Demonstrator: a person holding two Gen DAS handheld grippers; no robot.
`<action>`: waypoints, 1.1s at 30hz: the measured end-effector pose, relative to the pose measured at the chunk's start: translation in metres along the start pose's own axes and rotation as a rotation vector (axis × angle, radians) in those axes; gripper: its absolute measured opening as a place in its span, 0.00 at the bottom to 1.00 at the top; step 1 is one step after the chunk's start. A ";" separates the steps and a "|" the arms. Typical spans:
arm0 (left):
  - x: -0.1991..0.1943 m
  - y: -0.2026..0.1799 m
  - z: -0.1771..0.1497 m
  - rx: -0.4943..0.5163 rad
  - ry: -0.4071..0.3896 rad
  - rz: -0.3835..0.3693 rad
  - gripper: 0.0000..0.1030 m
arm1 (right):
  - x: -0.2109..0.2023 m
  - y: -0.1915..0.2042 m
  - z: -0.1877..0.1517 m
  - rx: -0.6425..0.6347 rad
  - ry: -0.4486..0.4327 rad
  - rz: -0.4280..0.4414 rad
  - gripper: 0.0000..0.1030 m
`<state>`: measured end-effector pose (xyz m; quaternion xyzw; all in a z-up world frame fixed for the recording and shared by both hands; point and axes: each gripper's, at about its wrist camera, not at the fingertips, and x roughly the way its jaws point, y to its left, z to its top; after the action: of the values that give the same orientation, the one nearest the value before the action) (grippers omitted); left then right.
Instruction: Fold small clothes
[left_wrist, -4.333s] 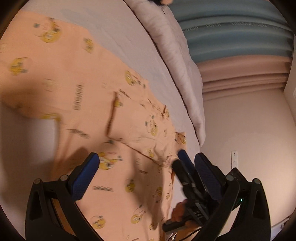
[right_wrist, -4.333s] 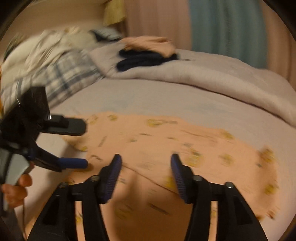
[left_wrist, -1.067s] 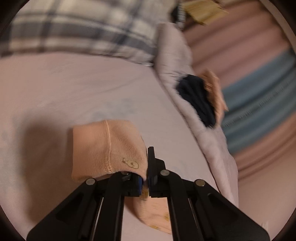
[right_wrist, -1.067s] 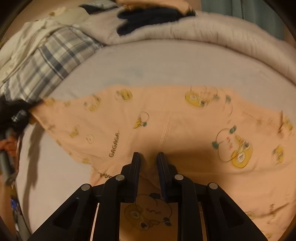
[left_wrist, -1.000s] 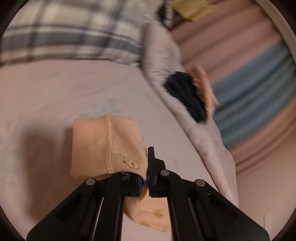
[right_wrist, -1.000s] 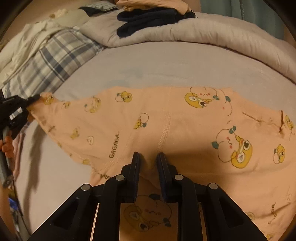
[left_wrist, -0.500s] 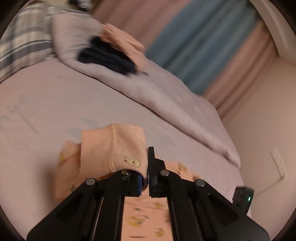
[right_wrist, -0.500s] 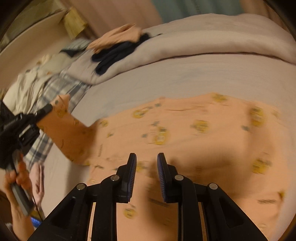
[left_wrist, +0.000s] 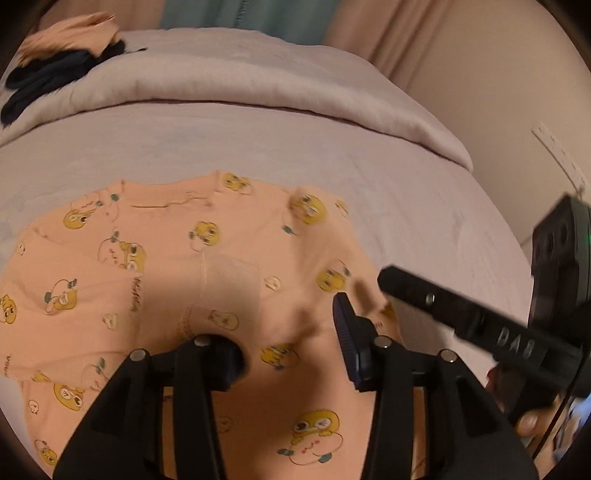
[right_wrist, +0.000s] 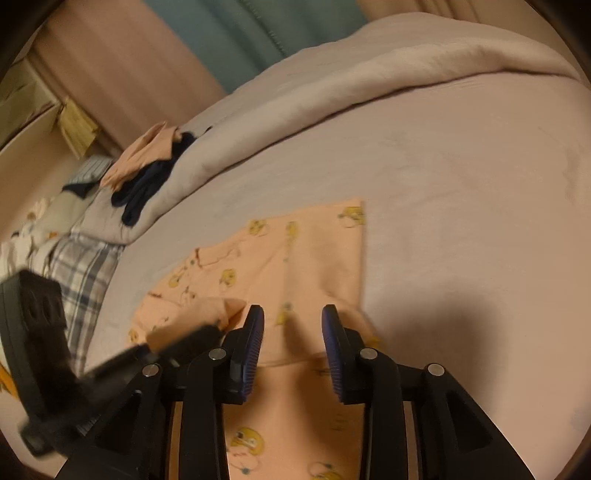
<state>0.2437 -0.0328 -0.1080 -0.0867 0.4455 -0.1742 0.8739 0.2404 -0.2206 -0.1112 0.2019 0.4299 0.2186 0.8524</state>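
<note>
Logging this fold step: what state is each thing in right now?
Peach printed garment: folded over, lying on the bed.
Left tongs: opening, no cloth pinched between them.
Right tongs: opening, nothing between the pads.
Duvet: pushed back in a roll.
Dark clothes: heaped on the duvet.

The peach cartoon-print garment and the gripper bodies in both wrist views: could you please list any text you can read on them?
"DAB": pale letters on the black body of the right hand-held gripper, as far as they can be made out.
Dark printed words on the peach cartoon-print cotton garment: sideways and blurred, not readable.
Right wrist view: print on the garment too blurred; no other text.
</note>
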 end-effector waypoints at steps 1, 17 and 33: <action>-0.003 0.002 -0.002 0.003 -0.002 -0.016 0.44 | -0.001 0.000 -0.001 0.001 -0.002 0.008 0.32; -0.101 0.100 -0.054 -0.320 -0.185 -0.110 0.59 | 0.020 0.045 -0.010 -0.138 0.060 0.042 0.49; -0.119 0.154 -0.100 -0.421 -0.176 0.067 0.59 | 0.085 0.126 -0.061 -0.633 0.134 -0.174 0.30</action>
<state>0.1330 0.1555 -0.1253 -0.2672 0.3968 -0.0400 0.8772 0.2104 -0.0612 -0.1324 -0.1252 0.4114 0.2803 0.8582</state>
